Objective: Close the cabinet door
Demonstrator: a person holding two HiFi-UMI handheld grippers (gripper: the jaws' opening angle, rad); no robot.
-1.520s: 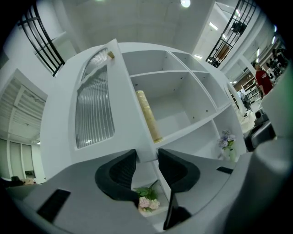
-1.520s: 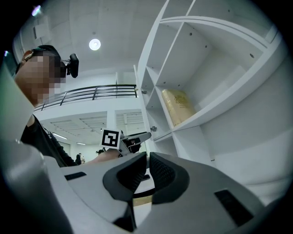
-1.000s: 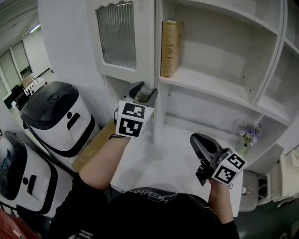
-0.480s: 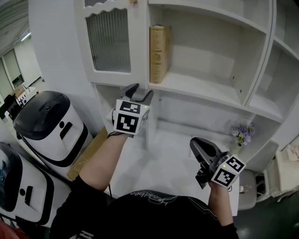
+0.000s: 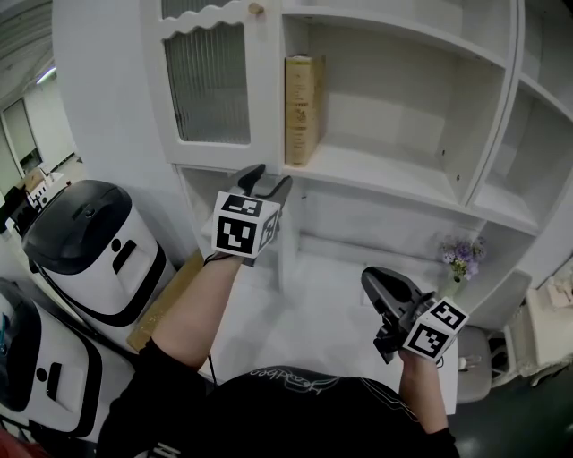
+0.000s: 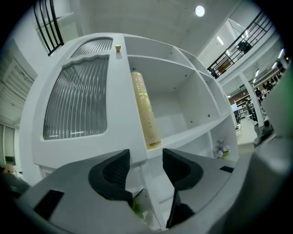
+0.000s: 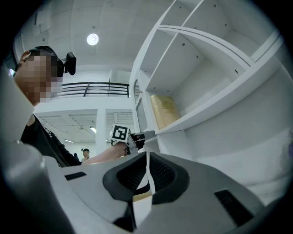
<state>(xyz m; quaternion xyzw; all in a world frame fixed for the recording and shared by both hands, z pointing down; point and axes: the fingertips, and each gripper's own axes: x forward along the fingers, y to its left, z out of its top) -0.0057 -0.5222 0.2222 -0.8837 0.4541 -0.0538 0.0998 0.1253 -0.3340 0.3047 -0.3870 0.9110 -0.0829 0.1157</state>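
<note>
- One door sits flush with the cabinet; closing appears complete.
- Left tongs open, empty, just below it.
- Right tongs closed, empty, well apart.

white shelf just has one tan book standing upright at its left end, table below carries little purple flowers far right

We see white desk below open shelves; two black-lidded white bins at left; round ceiling lamp lit; black balcony railing high up.
</note>
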